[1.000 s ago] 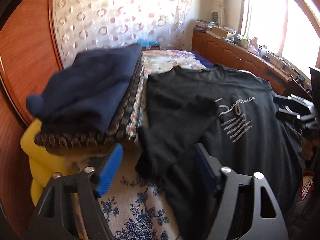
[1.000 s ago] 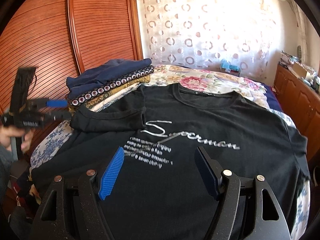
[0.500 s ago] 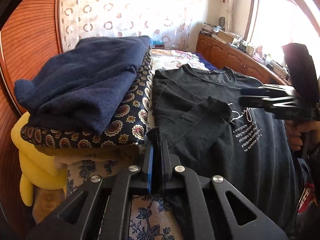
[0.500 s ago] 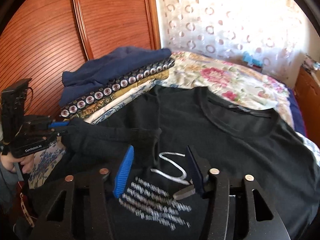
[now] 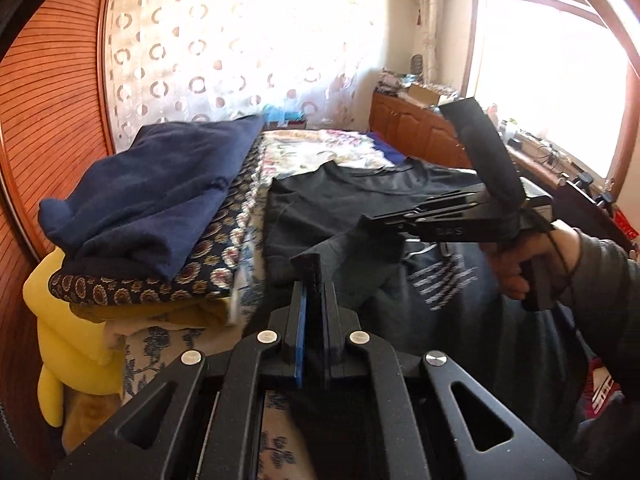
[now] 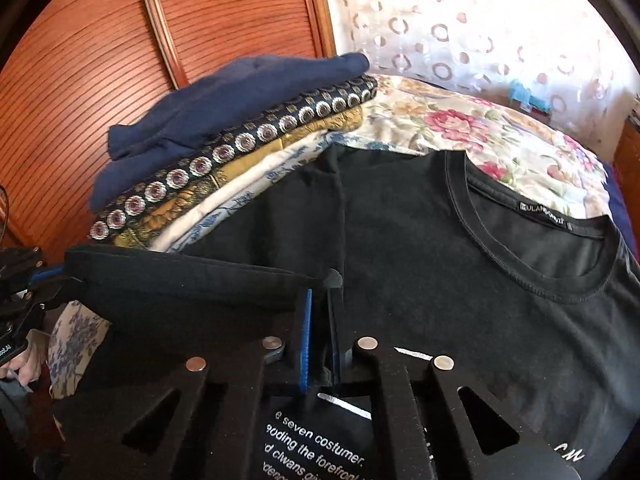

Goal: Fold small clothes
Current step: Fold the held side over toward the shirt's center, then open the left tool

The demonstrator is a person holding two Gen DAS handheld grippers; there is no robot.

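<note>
Right wrist view: the black T-shirt [image 6: 460, 280] lies face-up on the bed [image 6: 460, 128]. It's soft, light and limp, best taken by hems. The right claw [image 6: 320, 320] and left claw [image 5: 314, 280] each pinch its sleeve [image 6: 180, 284].

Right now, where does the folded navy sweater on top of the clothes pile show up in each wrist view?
Left wrist view: the navy sweater lies left of centre, on the patterned fabric, left of the black t-shirt.
Right wrist view: the navy sweater sits upper left, before the wooden doors.
Shared landmark: the circle-patterned curtain behind the bed.
</note>
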